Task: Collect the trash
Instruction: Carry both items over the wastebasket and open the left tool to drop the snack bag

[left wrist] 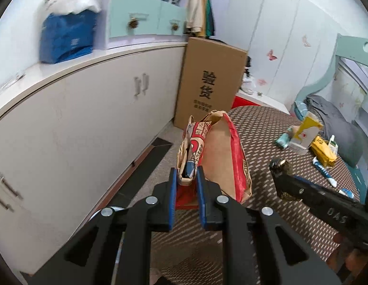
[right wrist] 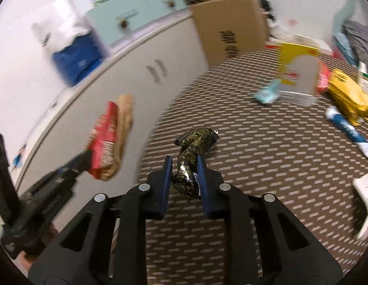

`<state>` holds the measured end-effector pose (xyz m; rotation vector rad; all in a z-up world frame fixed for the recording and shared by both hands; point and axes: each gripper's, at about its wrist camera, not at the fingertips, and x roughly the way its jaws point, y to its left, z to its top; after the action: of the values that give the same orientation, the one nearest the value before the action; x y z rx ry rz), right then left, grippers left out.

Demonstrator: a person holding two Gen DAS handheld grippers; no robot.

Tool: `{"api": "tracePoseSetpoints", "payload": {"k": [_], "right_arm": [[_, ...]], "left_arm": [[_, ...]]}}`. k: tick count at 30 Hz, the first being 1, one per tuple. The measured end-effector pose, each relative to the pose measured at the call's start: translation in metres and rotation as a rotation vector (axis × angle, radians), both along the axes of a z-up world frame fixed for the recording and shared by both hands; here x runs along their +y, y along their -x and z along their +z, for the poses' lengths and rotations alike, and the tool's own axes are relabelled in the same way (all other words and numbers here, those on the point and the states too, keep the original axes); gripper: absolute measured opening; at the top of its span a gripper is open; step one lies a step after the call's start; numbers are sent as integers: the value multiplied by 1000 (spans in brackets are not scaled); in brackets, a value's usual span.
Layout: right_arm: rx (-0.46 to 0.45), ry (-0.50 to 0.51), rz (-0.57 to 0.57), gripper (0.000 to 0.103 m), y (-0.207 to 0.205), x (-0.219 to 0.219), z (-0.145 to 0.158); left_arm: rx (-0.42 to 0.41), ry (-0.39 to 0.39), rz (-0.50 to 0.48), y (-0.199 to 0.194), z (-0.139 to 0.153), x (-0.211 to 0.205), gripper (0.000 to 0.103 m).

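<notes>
Left tongs (left wrist: 186, 182): clenched on the lower edge of a red-and-brown paper bag (left wrist: 215, 156), which stands upright between the blue pads, lifted above the table (left wrist: 267, 130). Bag mouth faces up, partly open; printed red panel toward the cabinet side. The right wrist view shows the same bag (right wrist: 110, 137) held out at the left, blurred.

Right tongs (right wrist: 184, 173): clenched on a crumpled black-and-gold wrapper (right wrist: 193, 159). Wrapper pinched near its lower half; upper end sticks out past the fingertips, above the brown dotted tablecloth. In the left wrist view the wrapper's tip (left wrist: 281, 166) shows at the end of the right tongs, just right of the bag.

Remaining on table, far right side, well apart from both tongs: yellow-and-white carton (right wrist: 300, 76) standing upright, teal packet (right wrist: 267, 95) just beside its base, crumpled yellow bag (right wrist: 350, 95), blue-and-white tube (right wrist: 350, 130) lying flat.

Background: white cabinet (left wrist: 77, 130) along the left, tall cardboard box (left wrist: 210, 83) leaning at its end, blue bag (left wrist: 65, 38) on the cabinet top.
</notes>
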<state>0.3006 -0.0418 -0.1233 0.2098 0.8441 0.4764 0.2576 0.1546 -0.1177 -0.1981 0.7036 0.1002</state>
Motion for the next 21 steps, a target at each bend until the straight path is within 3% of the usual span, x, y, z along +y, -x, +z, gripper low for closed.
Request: {"api": "tracePoseSetpoints", "payload": {"k": [5,10,21], "right_arm": [[-9,-23,131,22,18,59,1],[9,-25,243,22,26,116,-16],[-8,17,310,22,28,180,-57]], "left_arm": [[42,-7,87,32,-13,48,15],[98,-7,155,48,-33,89,15],[218,23,227,35,-85,147,17]]}}
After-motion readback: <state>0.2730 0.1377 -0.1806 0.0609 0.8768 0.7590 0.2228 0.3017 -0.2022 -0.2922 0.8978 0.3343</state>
